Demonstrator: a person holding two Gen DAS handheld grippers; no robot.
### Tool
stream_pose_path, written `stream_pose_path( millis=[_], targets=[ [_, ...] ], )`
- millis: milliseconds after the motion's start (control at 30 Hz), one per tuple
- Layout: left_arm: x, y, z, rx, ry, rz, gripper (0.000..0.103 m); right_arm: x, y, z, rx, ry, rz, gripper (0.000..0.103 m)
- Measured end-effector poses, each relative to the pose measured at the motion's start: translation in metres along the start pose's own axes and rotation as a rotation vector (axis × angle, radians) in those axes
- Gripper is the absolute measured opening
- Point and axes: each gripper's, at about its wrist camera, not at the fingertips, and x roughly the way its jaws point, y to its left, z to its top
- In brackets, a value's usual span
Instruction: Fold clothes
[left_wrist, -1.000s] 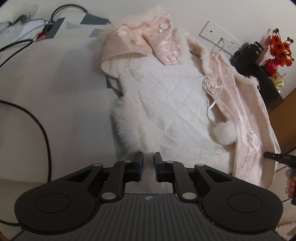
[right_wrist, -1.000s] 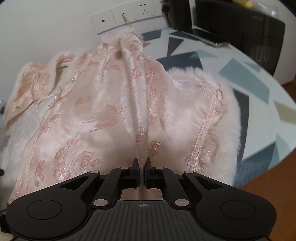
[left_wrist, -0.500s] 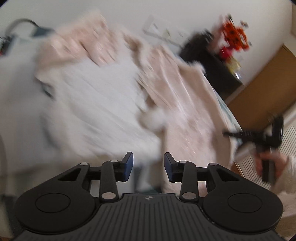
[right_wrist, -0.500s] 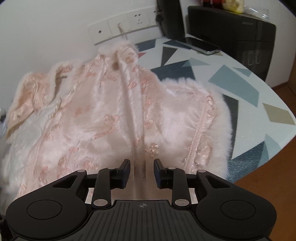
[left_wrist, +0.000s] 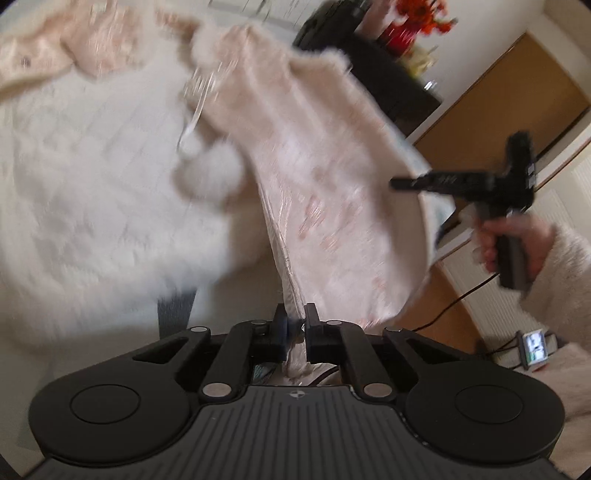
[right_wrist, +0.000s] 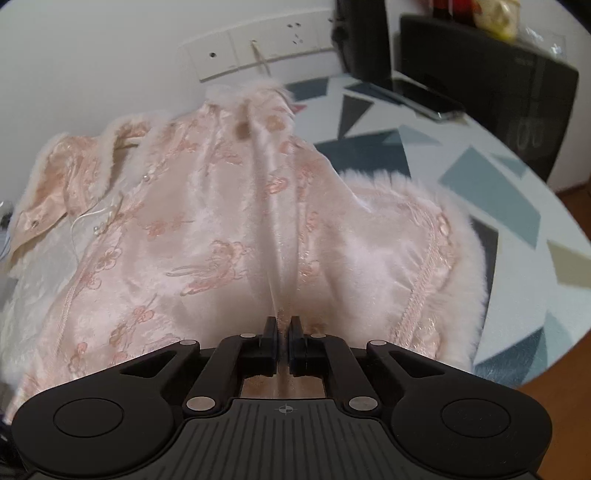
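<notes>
1. One pink embroidered jacket (right_wrist: 221, 229) with fur trim, spread on the patterned bench (right_wrist: 480, 184) ahead of both sets of fingers.
2. Left gripper (left_wrist: 295, 325): fingers clamped on the jacket's front edge; two white pom-poms (left_wrist: 210, 173) hang up and left of them.
3. Right gripper (right_wrist: 283, 332): fingers pinched tight on a raised ridge of pink fabric.

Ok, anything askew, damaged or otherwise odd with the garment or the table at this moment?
Nothing damaged or spilled. The pink fur-trimmed jacket lies half open on the patterned table, one front panel pulled up into a ridge where the right gripper pinches it. The left gripper pinches another edge. The left wrist view is motion-blurred.
</notes>
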Motion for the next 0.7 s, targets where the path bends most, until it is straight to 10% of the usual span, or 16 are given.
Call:
stream_pose_path(
  millis=[333,700],
  targets=[
    [-0.091,-0.008,0.079,-0.033,-0.329,-0.090,0.006,-0.065,0.000,0.048,0.068,-0.145,0.121,0.003],
    [-0.103,0.035,0.207,0.010,-0.503,0.159,0.006,-0.021,0.038,0.159,0.016,-0.257,0.243,0.003]
  ],
)
